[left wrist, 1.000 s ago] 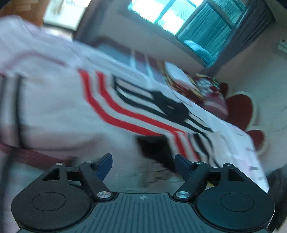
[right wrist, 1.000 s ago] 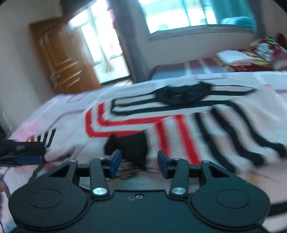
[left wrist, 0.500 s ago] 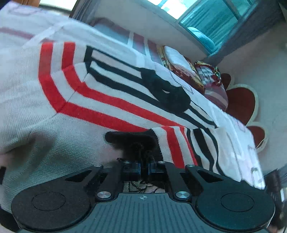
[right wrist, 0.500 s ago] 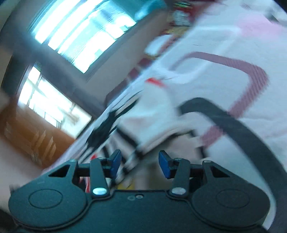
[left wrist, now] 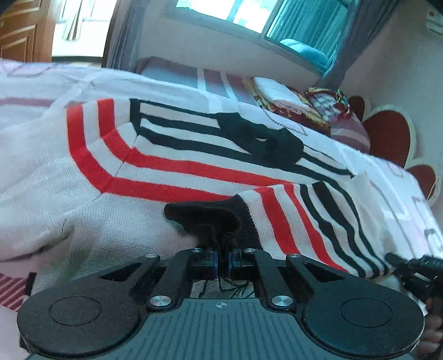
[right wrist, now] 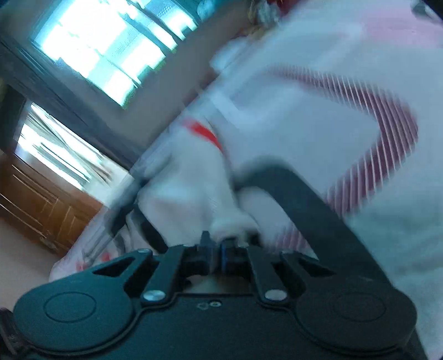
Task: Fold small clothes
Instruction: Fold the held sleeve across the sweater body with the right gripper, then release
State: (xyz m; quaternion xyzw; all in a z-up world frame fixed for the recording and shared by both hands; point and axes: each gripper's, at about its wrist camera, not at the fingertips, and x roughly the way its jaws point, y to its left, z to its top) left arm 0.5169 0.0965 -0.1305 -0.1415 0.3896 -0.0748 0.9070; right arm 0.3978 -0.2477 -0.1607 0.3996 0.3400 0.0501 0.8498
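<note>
A white knit sweater [left wrist: 171, 149] with red and black stripes lies spread on the bed. A striped sleeve [left wrist: 313, 221] is folded across its body, ending in a black cuff [left wrist: 205, 218]. My left gripper [left wrist: 221, 261] is shut on that black cuff, low over the sweater. In the blurred right wrist view my right gripper [right wrist: 217, 247] is shut on a white fold of the sweater [right wrist: 199, 177] with a bit of red stripe. The right gripper also shows at the right edge of the left wrist view [left wrist: 415, 271], at the sleeve's shoulder end.
The bed has a pale pink and white cover [left wrist: 401, 210] with dark red striped patches [right wrist: 387, 133]. Folded bedding [left wrist: 299, 108] and a red headboard [left wrist: 390, 135] lie at the far end. A window [left wrist: 282, 22] and a wooden door [left wrist: 19, 30] are beyond.
My left gripper went from open to shut on the black cuff. My right gripper swung away from the cuff to the sweater's white edge and shut on it.
</note>
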